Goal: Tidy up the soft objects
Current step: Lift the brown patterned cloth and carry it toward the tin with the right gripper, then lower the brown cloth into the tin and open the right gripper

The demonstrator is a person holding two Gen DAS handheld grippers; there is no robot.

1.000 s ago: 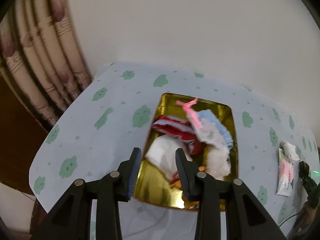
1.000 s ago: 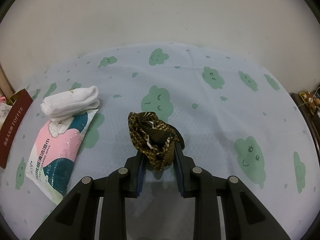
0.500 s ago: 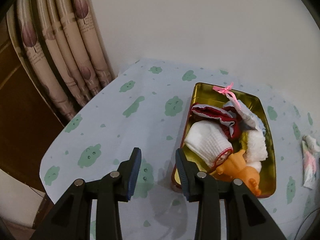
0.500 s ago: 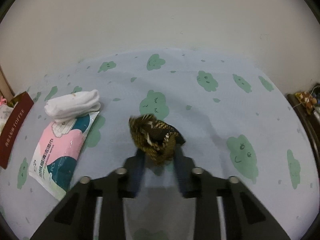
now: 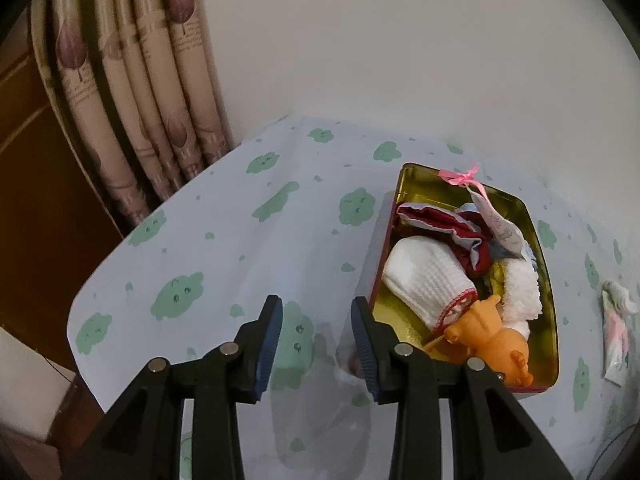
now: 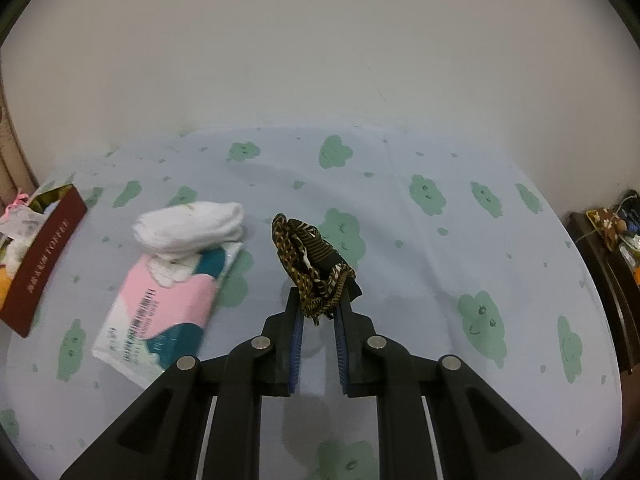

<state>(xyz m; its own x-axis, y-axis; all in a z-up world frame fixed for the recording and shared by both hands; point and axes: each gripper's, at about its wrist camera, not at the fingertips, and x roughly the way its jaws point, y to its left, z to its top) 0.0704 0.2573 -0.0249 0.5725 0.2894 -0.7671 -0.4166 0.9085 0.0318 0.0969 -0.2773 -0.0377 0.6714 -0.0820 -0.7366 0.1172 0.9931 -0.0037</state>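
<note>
My right gripper (image 6: 318, 310) is clamped on the patterned cloth (image 6: 310, 262). The gold tin (image 6: 44, 256) lies far to my left, nearer my left gripper (image 5: 316, 334), whose jaws stand apart and empty.

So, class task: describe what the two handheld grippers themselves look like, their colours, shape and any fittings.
Both match. The left gripper and the right gripper each have two matte black angular fingers lined with ribbed blue pads. Round silver fasteners sit on the black linkage bars, which spread in a V toward the camera. No cables, sleeves or markings show.
</note>
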